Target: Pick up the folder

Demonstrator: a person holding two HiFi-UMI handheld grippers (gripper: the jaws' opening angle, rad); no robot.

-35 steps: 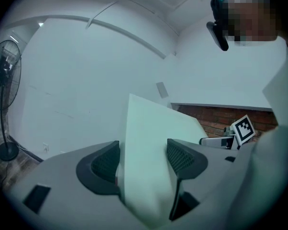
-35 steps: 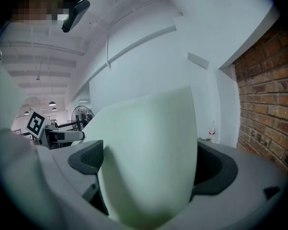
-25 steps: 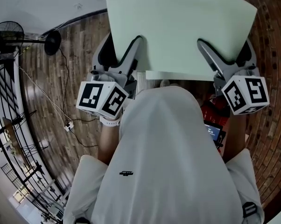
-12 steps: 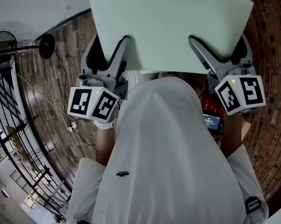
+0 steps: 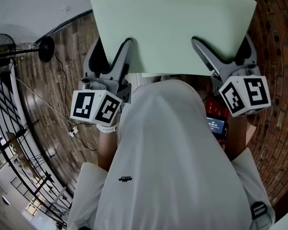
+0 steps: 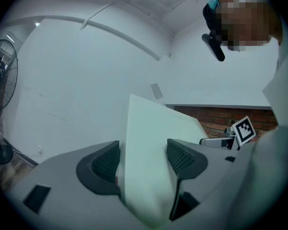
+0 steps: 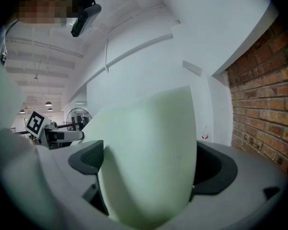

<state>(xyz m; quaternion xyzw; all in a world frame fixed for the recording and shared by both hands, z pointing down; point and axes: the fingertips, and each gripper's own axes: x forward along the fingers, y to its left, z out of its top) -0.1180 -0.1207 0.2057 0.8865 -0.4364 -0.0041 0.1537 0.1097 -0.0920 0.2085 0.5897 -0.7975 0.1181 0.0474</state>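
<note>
Nearest the body, past the white shirt (image 5: 168, 166), the marker cubes (image 5: 96, 107) sit roughly level w/ each other; just ahead, left tongs (image 5: 121, 49) and right tongs (image 5: 204, 47) each clamp the near edge of the pale green folder (image 5: 172, 18), one toward each end, jaws standing wide since the sheet bows thick betw. them; folder hangs in the air, off any tabletop, w/ wooden floor (image 5: 62, 75) and a fan (image 5: 5, 40) beyond. Pick-up looks basically done; to do it well, squeeze evenly on both sides, raise both hands together, don't pull them apart; otherwise the bowed card may buckle or slip, esp. on the left, where contact looks lighter.
</note>
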